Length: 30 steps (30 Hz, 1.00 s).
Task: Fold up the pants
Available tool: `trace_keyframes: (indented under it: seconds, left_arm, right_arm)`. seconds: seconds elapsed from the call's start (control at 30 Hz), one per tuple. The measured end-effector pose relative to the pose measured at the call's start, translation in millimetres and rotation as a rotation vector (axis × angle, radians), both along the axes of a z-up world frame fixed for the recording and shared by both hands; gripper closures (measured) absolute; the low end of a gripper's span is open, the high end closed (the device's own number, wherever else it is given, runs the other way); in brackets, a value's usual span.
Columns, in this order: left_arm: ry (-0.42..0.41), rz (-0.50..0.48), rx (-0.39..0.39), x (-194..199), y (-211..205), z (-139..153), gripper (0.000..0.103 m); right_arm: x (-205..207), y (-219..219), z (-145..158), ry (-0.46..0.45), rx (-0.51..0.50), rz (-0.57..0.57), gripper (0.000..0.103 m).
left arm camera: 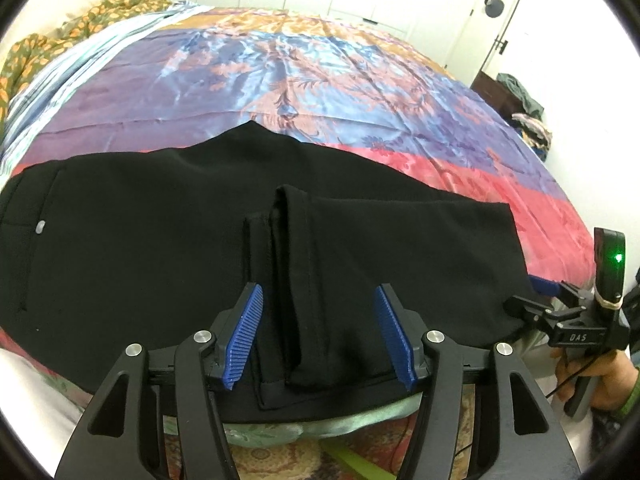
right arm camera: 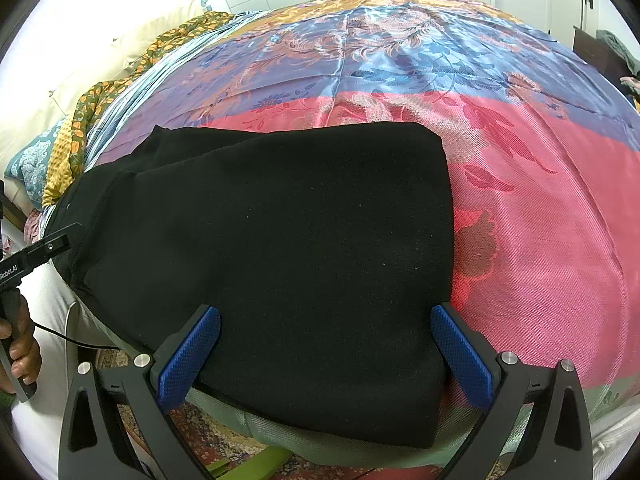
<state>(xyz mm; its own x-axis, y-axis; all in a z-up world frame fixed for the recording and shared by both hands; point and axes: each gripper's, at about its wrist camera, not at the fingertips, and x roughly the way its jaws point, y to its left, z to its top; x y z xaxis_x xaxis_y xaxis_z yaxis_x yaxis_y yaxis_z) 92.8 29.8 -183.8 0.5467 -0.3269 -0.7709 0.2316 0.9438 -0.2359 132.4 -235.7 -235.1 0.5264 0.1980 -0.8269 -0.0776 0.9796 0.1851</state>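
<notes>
Jaws on our left gripper stood apart, its blue pads on either side of the hem ends of the black pants without pressing them. Our right gripper was likewise spread wide, the folded edge of the pants lying between its fingers, unclamped.

The pants lay folded on the patterned bedspread, near its front edge. We judged the fold laid and both grips let go. To do the step well, we would lift both tools straight away from the cloth, so no pad drags a layer, then check that the edges line up.

Our left view alone showed the hem ends, a small silver button on the pants and the right tool's green light; our right view alone showed the squared far corner of the fold.
</notes>
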Motion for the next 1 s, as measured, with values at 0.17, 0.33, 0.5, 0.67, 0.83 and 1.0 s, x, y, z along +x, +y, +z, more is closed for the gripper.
trace_keyframes:
  seconds: [0.17,0.33,0.5,0.67,0.83,1.0]
  left_arm:
    - [0.005,0.004,0.004,0.5,-0.2,-0.8,0.042]
    - [0.002,0.010,0.003,0.3,1.0,0.0,0.042]
    - [0.004,0.033,-0.004,0.9,7.5,0.9,0.042]
    - [0.009,0.069,-0.026,2.3,15.8,0.6,0.040]
    - [0.026,0.081,-0.004,5.9,14.7,-5.4,0.040]
    - [0.033,0.088,0.003,7.1,14.1,-8.3,0.038]
  right_arm:
    - [-0.3,0.2,0.0,0.000,0.000,0.000,0.000]
    - [0.4,-0.3,-0.3,0.000,-0.001,0.000,0.000]
    - [1.6,-0.7,-0.1,-0.002,-0.007,-0.001,0.000]
    - [3.7,-3.3,-0.2,-0.006,-0.009,0.001,0.000]
    - [4.1,-4.6,-0.8,-0.009,-0.007,0.001,0.000]
    - [2.9,-4.1,-0.9,-0.011,-0.007,0.000,0.000]
